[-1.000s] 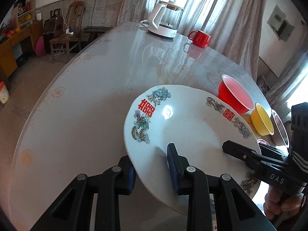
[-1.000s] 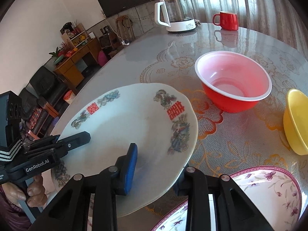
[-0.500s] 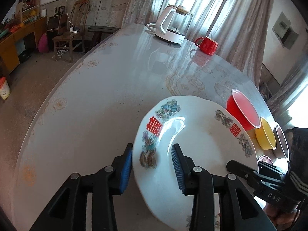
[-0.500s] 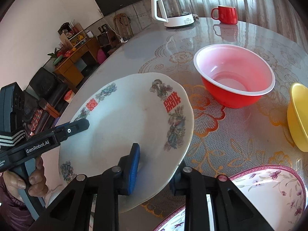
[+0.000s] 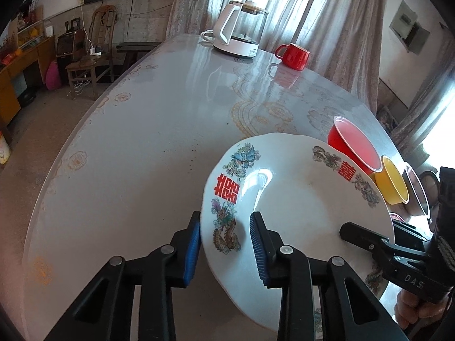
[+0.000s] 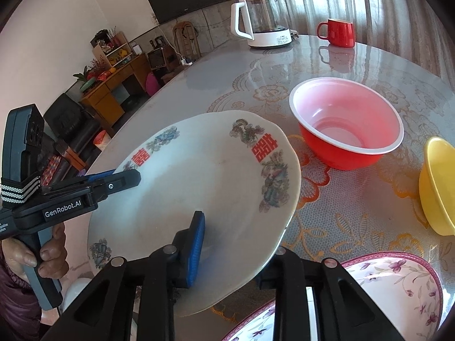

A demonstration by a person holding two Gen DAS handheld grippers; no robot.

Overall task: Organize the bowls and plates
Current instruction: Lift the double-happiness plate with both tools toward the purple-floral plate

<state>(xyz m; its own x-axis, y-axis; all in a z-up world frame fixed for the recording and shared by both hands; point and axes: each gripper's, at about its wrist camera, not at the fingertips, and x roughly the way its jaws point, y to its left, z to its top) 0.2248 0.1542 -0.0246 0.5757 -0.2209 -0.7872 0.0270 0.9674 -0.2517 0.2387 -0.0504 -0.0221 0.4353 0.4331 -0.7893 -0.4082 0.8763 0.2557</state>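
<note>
A large white plate (image 5: 298,207) with red characters and dragon prints is held above the table, tilted; it also shows in the right wrist view (image 6: 199,199). My left gripper (image 5: 226,244) straddles its left rim, blue pads each side with a gap, open. My right gripper (image 6: 236,255) holds the plate's near rim, one finger above and one under it. A red bowl (image 6: 347,130), a yellow bowl (image 6: 438,187) and a floral plate (image 6: 369,298) sit on the table.
A white electric kettle (image 5: 239,31) and a red mug (image 5: 294,56) stand at the far side of the round glass-topped table (image 5: 142,142). Chairs and a cabinet stand beyond the table's left edge.
The left gripper slid outward along the plate toward its left rim, and its pads stand wider apart. The plate tilted a little more. The right gripper kept its hold.
</note>
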